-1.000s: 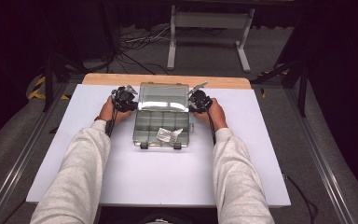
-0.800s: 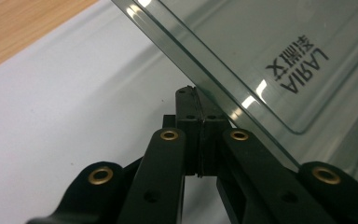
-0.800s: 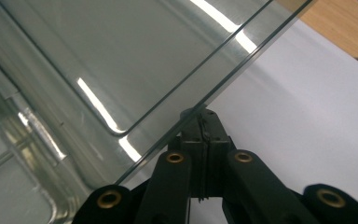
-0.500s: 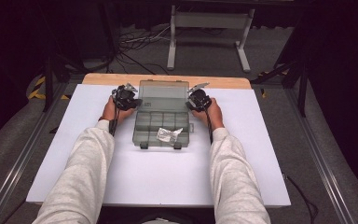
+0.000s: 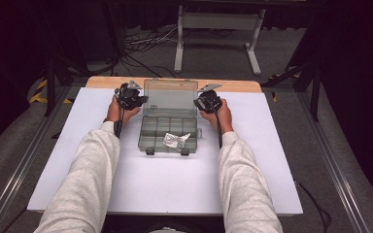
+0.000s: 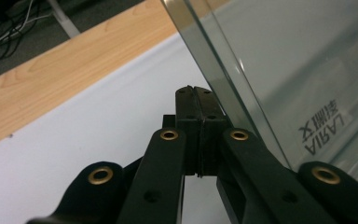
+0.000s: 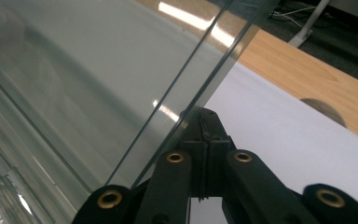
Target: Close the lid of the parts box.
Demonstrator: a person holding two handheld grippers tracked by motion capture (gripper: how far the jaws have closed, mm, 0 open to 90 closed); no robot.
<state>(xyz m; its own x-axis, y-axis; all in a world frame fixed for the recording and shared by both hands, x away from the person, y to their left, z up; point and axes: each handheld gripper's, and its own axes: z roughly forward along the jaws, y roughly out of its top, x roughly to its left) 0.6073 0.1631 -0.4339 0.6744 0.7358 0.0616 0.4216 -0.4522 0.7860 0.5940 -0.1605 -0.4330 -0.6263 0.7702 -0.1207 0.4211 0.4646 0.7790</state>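
Observation:
A clear plastic compartment box (image 5: 167, 131) lies on the white tabletop (image 5: 175, 184), its lid (image 5: 171, 98) standing nearly upright at the back. A small white packet (image 5: 174, 141) rests in a front compartment. My left gripper (image 5: 141, 101) is at the lid's left edge, and its jaws (image 6: 193, 91) are pressed together beside the lid (image 6: 284, 70) with nothing between them. My right gripper (image 5: 199, 102) is at the lid's right edge. Its jaws (image 7: 201, 113) are likewise shut and empty against the lid's side (image 7: 98, 84).
A strip of bare wood (image 5: 111, 81) runs along the table's far edge. Two dark latches (image 5: 149, 152) hang at the box's front. Beyond the table stand a metal frame (image 5: 216, 22) and cables on the floor. Metal rails flank the table.
The lid has swung up and back from a low tilt to nearly upright. Both grippers stayed at its sides, shut.

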